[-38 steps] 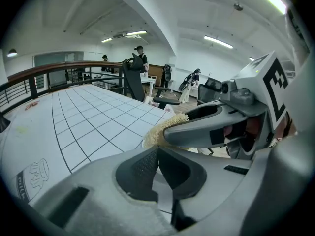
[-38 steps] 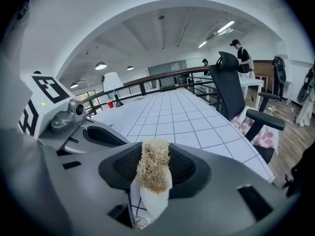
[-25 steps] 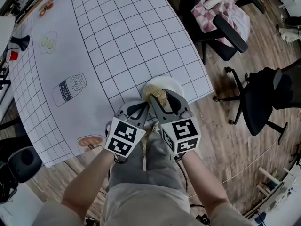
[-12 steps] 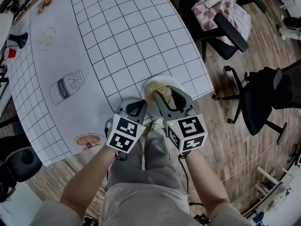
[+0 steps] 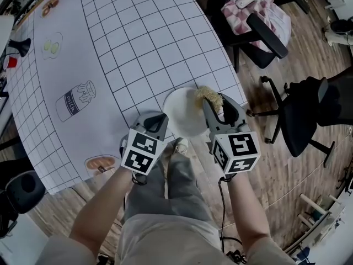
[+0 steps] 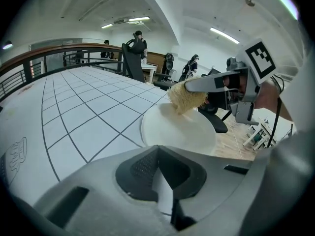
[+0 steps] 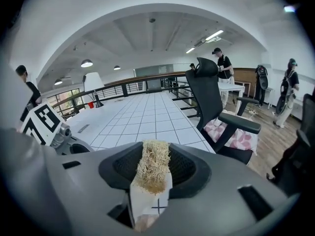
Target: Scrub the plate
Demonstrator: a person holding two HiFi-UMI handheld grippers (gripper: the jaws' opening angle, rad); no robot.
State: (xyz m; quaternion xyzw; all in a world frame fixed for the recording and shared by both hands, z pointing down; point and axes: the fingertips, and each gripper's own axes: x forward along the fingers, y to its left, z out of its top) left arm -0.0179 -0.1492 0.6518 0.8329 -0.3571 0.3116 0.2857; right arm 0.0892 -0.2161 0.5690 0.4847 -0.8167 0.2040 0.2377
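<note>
A white plate (image 5: pixel 179 117) lies at the near edge of the gridded table (image 5: pixel 138 43). My left gripper (image 5: pixel 159 121) sits at the plate's near left rim with its jaws closed on that rim; the grip point is hidden under the gripper body in the left gripper view (image 6: pixel 165 191). My right gripper (image 5: pixel 212 105) is shut on a tan fibrous scrubber (image 5: pixel 209 96), which rests over the plate's far right rim. The left gripper view shows the scrubber (image 6: pixel 186 97) touching the plate (image 6: pixel 177 132). In the right gripper view the scrubber (image 7: pixel 152 166) fills the jaws.
A black office chair with a pink checked cloth (image 5: pixel 256 15) stands right of the table, and a second black chair (image 5: pixel 309 115) stands nearer. A milk bottle drawing (image 5: pixel 74 100) is printed on the table cover. The person's legs are just below the table edge.
The right gripper has swept the scrubber from the plate's middle out to its far right rim. The left gripper has stayed at the plate's near left edge.
</note>
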